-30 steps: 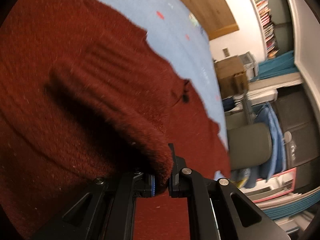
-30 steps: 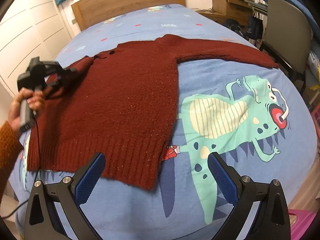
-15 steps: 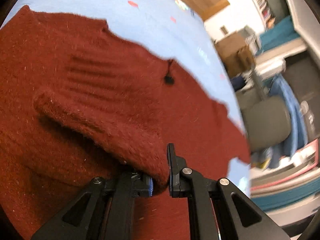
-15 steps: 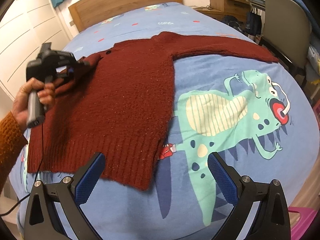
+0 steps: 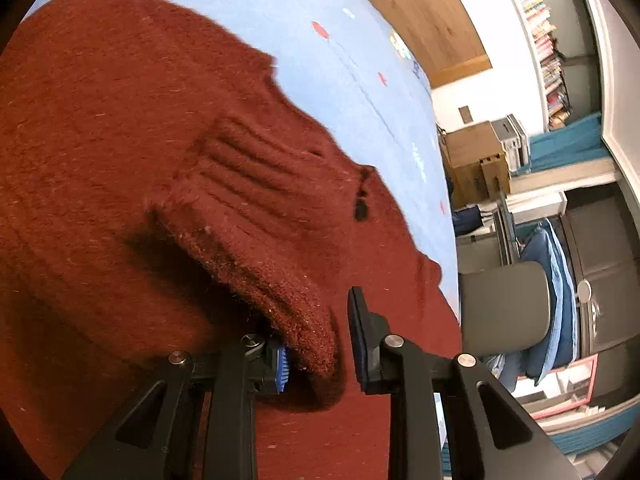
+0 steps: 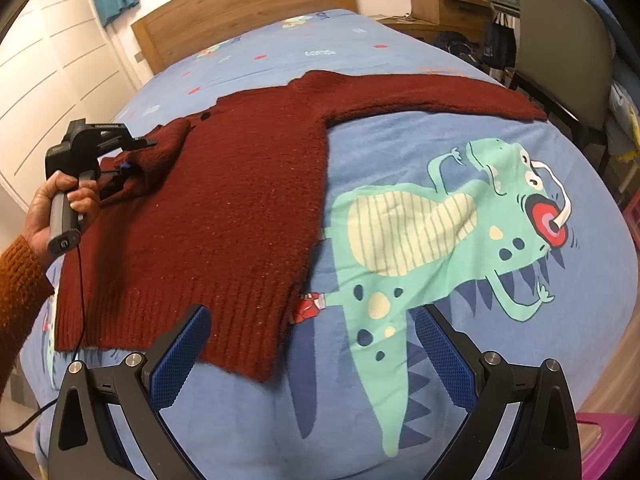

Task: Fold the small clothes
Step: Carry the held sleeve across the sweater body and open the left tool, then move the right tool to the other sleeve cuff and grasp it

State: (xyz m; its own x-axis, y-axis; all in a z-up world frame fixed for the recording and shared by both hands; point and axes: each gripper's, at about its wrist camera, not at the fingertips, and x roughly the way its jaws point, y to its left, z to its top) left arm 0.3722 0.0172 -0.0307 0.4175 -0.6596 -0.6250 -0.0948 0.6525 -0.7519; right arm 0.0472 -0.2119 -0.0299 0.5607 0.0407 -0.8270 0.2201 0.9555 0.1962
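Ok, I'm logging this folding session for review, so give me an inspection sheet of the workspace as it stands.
Surface: bed with blue dinosaur-print cover, used as the folding surface.
Job's things: dark red knitted sweater lying flat; one sleeve folded in over the body, its cuff between the left jaws; other sleeve stretched out sideways.
Clutter: nothing seen on the bed.
Grippers: left gripper jaws have just been opening, a gap on one side of the cuff; right gripper wide open, empty, above the hem.
Cables: black cable hanging from the left handle across the sweater.
Surroundings: wooden headboard, grey chair, bookshelf.
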